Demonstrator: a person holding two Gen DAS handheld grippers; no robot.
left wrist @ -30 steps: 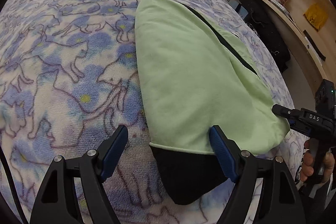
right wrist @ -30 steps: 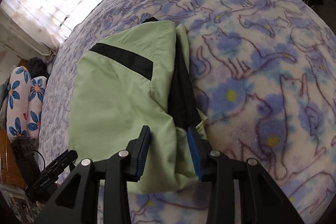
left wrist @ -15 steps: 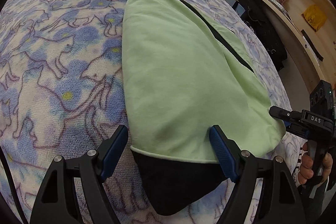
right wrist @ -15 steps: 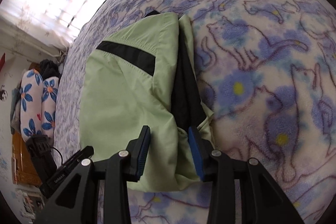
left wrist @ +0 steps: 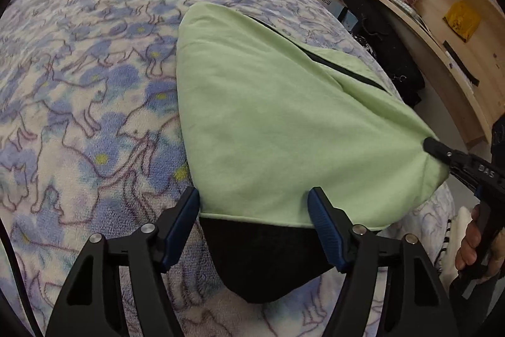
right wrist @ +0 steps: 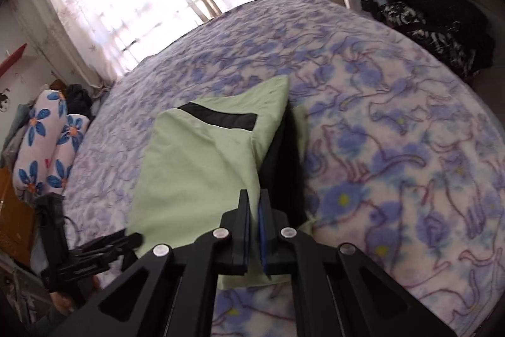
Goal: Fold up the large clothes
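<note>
Garment: a light green jacket [left wrist: 284, 122] with black trim lies folded on the bed, filling the middle of the left wrist view; in the right wrist view it sits centre-left, with a black stripe across its upper part.
Black band: a dark band [left wrist: 262, 261] sticks out under the green edge at the bottom centre of the left wrist view.
Left gripper [left wrist: 254, 229]: jaws apart, one blue pad on each side of the green edge and the dark band; they have just been closing a little, the cloth is between them, the pads not pressing it.
Right gripper [right wrist: 254, 229]: jaws have just closed and stand nearly together at the bottom centre of its view, pinching the near corner of the green cloth; in the left wrist view its tip meets the cloth's right corner at the right edge, and the cloth is drawn up towards it.
Hand [left wrist: 473, 242]: fingers around the right gripper's handle, lower right of the left wrist view.
Blanket [left wrist: 94, 103]: blue and white, with a cat pattern, covering the bed under the jacket.
Shelves [left wrist: 442, 5]: wooden, upper right of the left wrist view.
Pillows [right wrist: 47, 147]: flowered, at the left edge of the right wrist view.
</note>
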